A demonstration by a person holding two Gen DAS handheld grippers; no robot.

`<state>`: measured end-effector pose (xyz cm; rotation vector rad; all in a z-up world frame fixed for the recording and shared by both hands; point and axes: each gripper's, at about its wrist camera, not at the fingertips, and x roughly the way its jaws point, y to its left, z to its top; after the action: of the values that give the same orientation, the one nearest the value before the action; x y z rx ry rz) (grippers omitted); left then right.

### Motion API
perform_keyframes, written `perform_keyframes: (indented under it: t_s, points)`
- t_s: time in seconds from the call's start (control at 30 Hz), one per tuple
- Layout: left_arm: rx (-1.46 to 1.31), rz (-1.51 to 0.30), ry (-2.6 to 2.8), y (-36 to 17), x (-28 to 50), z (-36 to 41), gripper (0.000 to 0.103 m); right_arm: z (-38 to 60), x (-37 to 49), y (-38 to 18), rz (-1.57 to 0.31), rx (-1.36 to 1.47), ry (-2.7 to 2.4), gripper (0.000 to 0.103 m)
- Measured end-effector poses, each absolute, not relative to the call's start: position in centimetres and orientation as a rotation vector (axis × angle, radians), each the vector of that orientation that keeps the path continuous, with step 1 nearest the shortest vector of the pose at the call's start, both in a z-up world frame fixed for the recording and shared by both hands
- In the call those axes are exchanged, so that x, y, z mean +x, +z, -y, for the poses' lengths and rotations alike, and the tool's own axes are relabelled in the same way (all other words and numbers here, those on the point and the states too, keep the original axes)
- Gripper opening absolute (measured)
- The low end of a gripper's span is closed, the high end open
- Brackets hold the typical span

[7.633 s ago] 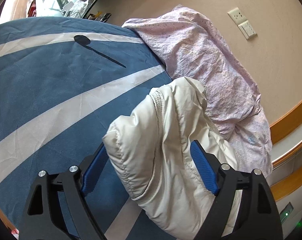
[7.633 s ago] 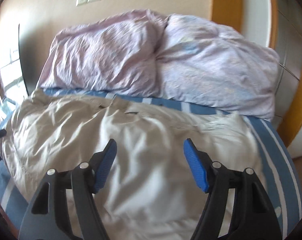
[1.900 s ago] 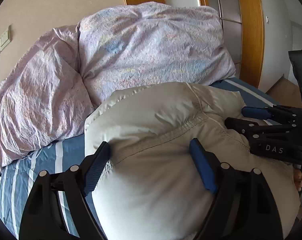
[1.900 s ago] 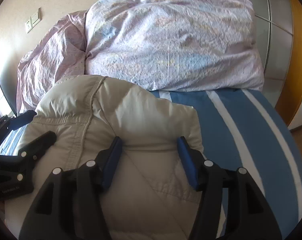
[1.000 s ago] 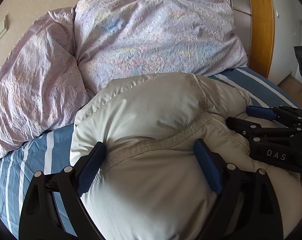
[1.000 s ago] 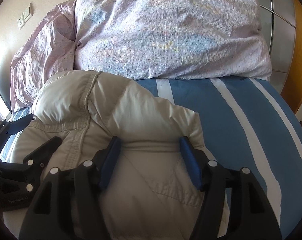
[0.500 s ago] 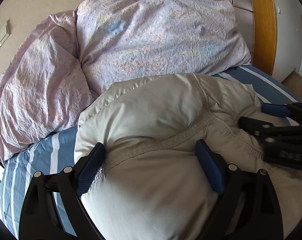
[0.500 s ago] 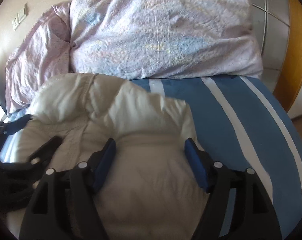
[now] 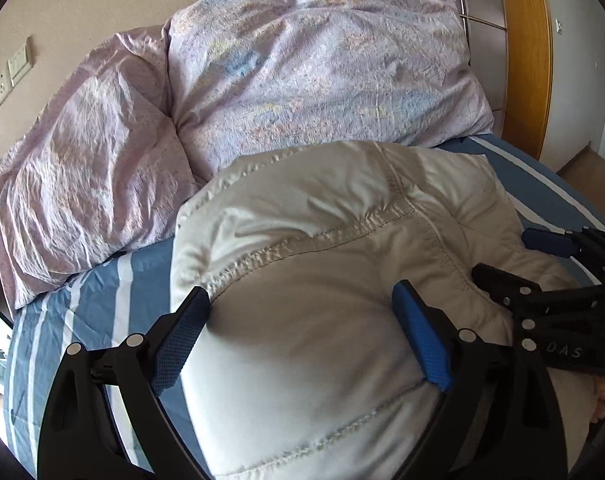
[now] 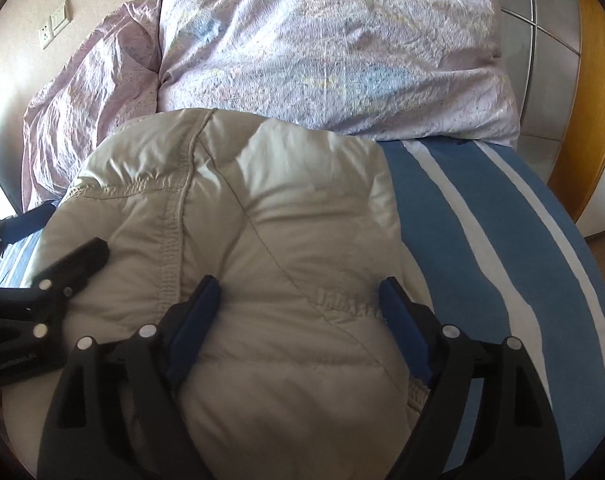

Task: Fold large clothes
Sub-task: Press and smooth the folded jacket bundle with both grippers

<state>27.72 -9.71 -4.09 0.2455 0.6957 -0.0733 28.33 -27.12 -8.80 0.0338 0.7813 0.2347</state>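
Right claw (image 10: 294,308): black frame, blue pads, pointing down over the folded jacket (image 10: 238,240). Jaws opening; the puffy cream fabric bulges up between them, and the right pad (image 10: 406,332) stands at the jacket's right edge. The pads flank the fabric without visibly squeezing it.

Left claw (image 9: 302,328): same make, set over the left part of the same jacket (image 9: 322,260). Jaws wide apart; padded fabric swells between the blue pads and brushes both. Whether they pinch it or only rest against it cannot be told; no creasing under pressure shows.

Jacket: cream, quilted, folded into a thick bundle with a stitched seam running across the top. Lies on the bed sheet (image 10: 482,240), blue with white stripes, its far edge touching the pillows.

Pillows: two, pale lilac with small print, side by side at the head of the bed. Left pillow (image 9: 82,168) crumpled; right pillow (image 9: 322,72) fuller.

Wall: beige, with a socket plate (image 9: 12,70) at the upper left. Wooden door frame (image 9: 522,52) at the right, beyond the bed.
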Motion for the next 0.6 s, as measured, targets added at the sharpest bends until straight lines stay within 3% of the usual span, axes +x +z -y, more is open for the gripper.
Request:
perform_keyframes:
  t_s: [0.6]
  points:
    - [0.205, -0.616, -0.040, -4.8, 27.3, 9.4, 0.096, 27.7, 29.0, -7.9, -0.804, 0.049, 0.224, 0.083]
